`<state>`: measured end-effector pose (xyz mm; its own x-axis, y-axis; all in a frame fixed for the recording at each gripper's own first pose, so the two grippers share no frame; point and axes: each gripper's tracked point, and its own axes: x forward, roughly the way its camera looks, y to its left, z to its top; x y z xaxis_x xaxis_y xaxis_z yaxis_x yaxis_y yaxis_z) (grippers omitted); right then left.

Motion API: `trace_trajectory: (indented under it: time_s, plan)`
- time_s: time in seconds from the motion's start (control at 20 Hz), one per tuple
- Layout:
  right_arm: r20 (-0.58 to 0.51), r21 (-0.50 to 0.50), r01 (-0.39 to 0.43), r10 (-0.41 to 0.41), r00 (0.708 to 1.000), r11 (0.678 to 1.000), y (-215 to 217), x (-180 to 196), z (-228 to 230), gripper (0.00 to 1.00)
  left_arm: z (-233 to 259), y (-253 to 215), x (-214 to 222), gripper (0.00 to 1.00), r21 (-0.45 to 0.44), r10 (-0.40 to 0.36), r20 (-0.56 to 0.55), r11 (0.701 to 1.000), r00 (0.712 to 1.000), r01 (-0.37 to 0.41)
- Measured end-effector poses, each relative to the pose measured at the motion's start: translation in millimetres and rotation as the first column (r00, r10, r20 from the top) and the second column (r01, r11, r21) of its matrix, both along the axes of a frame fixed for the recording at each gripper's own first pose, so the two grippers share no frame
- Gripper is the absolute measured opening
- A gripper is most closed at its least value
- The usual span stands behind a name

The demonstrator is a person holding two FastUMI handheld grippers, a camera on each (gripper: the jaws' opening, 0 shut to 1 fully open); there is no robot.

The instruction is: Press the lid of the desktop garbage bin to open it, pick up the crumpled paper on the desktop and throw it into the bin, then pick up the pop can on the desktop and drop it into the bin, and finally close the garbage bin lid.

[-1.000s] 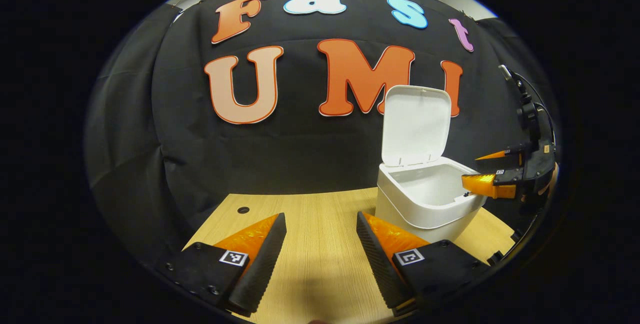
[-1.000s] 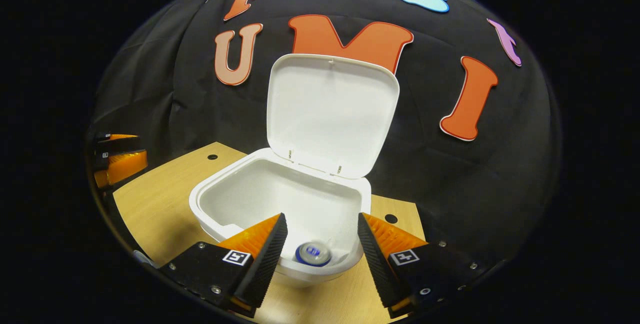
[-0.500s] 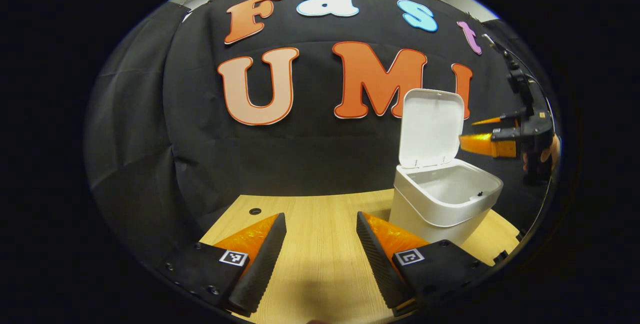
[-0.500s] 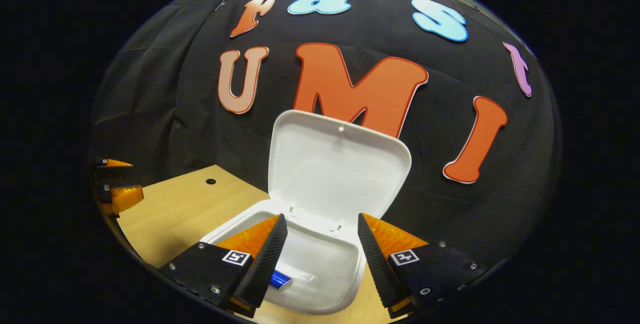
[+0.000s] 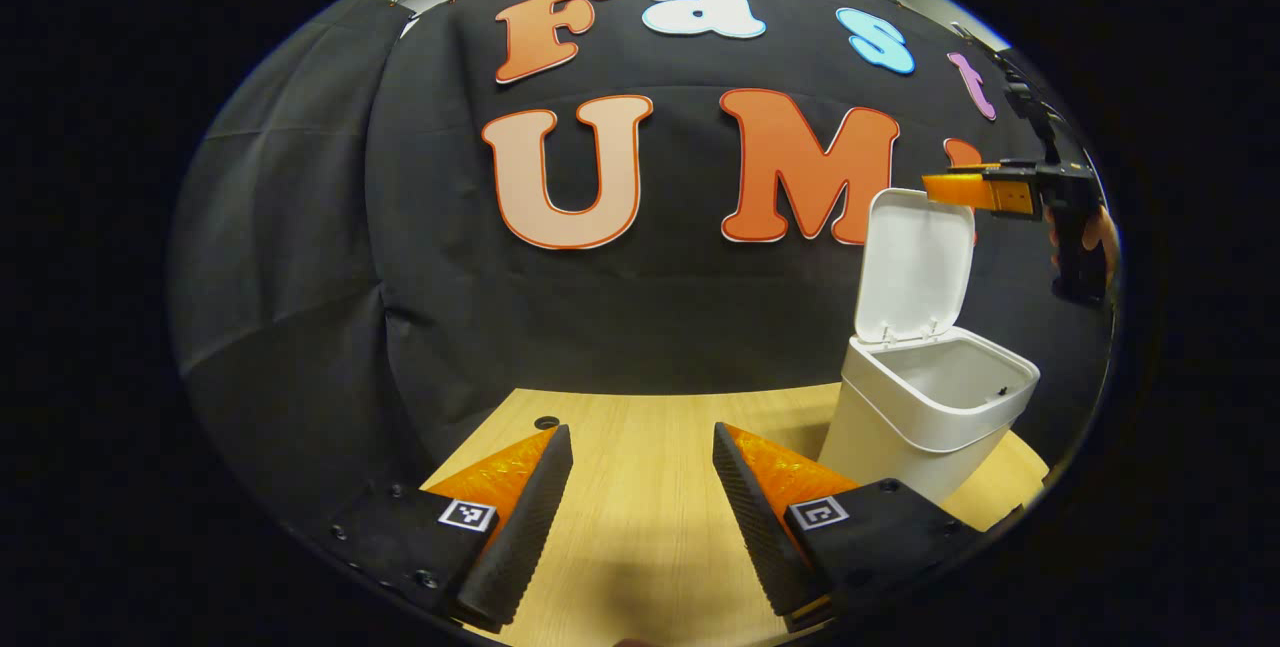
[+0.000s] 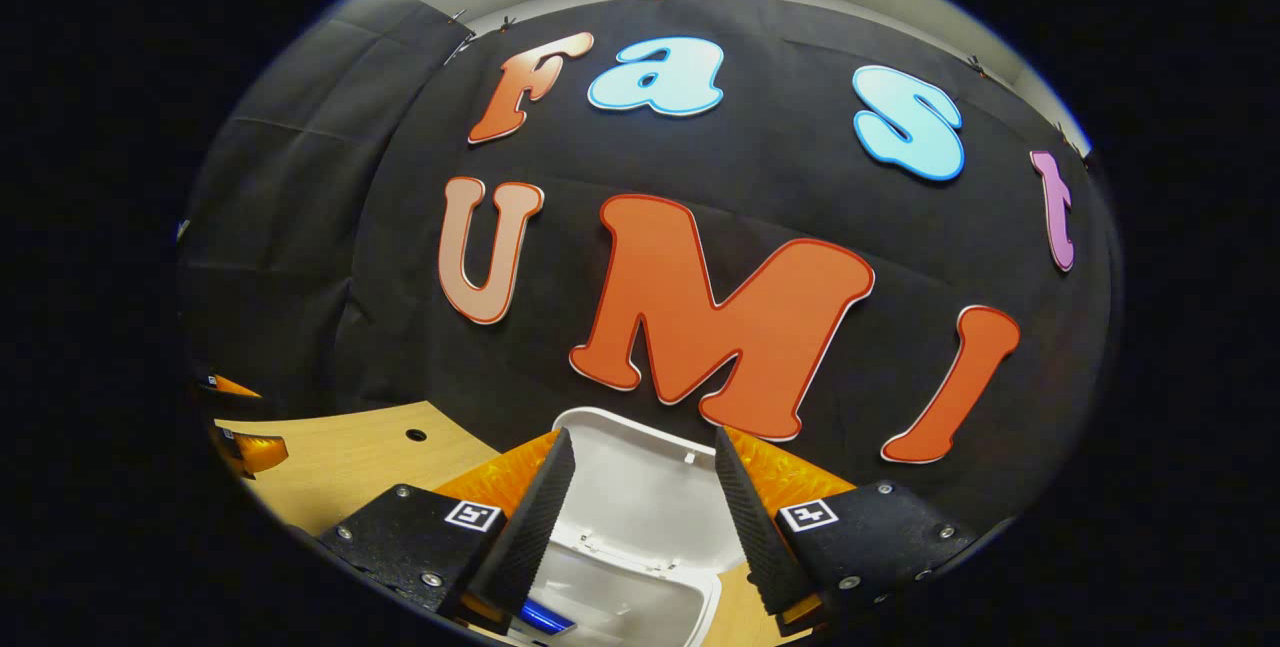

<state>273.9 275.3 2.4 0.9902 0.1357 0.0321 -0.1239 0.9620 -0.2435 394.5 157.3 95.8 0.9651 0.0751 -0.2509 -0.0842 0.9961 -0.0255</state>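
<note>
Two tongs (image 5: 640,487) (image 6: 640,497) gape empty; one bin (image 5: 925,407), lid (image 5: 915,262) upright

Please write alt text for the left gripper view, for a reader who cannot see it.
A white desktop garbage bin stands on a wooden table with its lid raised upright. The right gripper hovers at the lid's top edge, jaws apart. The left gripper waits open over bare tabletop.

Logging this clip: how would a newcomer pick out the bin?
On the wooden table before the black cloth wall, look toward its right end. The bin is a white, rounded-square tub, its hinged lid standing upright and open.
</note>
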Motion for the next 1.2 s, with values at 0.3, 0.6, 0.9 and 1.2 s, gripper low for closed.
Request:
trace_trajectory:
  time_s: [0.3,0.6,0.9,1.2]
  plan:
    - [0.017,-0.028,0.066,-0.065,0.998,0.997,-17,29,19,0.86,5,24,-2,0.91,0.016,0.035,0.015,0.999,0.999,-0.035]
    - [-0.092,0.015,0.121,-0.119,0.989,0.993,-29,53,0,0.86,7,41,-9,0.89,0.036,0.055,0.018,0.998,0.998,-0.055]
    - [-0.096,-0.012,0.118,-0.119,0.988,0.993,-20,28,-2,0.84,7,44,-9,0.89,0.047,0.04,0.013,0.998,0.999,-0.04]
    - [-0.158,0.053,0.094,-0.084,0.984,0.994,-16,2,-16,0.84,11,25,-7,0.89,0.056,-0.013,0.013,0.998,1.0,0.012]
